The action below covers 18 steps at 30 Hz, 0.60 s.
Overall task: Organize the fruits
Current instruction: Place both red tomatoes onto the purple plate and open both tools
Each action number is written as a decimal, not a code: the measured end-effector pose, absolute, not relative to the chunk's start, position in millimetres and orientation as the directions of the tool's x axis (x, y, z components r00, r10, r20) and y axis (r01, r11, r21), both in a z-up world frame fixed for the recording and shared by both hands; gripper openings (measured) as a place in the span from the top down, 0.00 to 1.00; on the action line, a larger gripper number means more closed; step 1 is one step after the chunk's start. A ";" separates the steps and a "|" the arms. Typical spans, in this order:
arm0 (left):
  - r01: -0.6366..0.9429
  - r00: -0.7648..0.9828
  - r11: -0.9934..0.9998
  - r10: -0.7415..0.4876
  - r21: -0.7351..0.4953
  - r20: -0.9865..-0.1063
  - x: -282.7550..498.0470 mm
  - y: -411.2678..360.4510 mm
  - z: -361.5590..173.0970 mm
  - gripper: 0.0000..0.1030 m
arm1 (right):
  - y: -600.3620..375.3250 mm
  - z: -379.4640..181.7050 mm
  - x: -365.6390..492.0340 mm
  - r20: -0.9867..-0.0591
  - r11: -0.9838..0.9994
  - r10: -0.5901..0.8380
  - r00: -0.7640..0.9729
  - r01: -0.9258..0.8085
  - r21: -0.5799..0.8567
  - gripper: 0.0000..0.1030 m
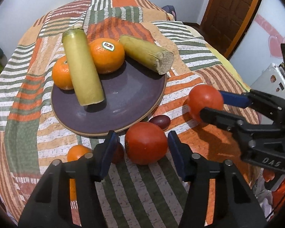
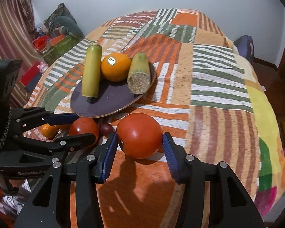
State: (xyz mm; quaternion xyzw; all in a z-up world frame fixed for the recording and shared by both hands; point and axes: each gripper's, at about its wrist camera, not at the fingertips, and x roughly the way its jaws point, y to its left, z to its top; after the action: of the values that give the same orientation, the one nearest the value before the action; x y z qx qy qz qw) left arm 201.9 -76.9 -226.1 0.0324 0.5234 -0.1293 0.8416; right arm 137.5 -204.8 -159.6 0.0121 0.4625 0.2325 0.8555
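Observation:
A purple plate holds two oranges and two yellow-green cane pieces. My left gripper is open around a red tomato that lies on the blanket in front of the plate; there are small gaps at both pads. My right gripper holds a second red tomato between its pads, lifted above the blanket. A dark plum lies between the two tomatoes.
A small orange and a dark red fruit lie on the blanket left of my left gripper. The striped blanket covers a bed. Clutter sits on the floor to the left in the right wrist view.

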 end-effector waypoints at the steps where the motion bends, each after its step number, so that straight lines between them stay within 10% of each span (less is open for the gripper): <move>1: 0.254 0.418 0.964 -0.185 -0.081 -0.889 202.1 -77.7 -226.7 0.50 | -206.3 -158.9 137.9 -0.785 0.893 0.408 0.467 -0.384 0.236 0.56; 18: 0.207 0.478 0.970 -0.214 -0.127 -0.852 195.0 -52.6 -194.8 0.56 | -194.4 -135.4 141.0 -0.745 0.885 0.428 0.512 -0.406 0.229 0.56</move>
State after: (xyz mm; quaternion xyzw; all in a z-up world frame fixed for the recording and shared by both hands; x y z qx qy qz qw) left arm 195.0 -52.6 -194.8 -0.0032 0.4962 -0.1224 0.8596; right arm 141.0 -194.4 -135.4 0.0127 0.4322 0.2396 0.8693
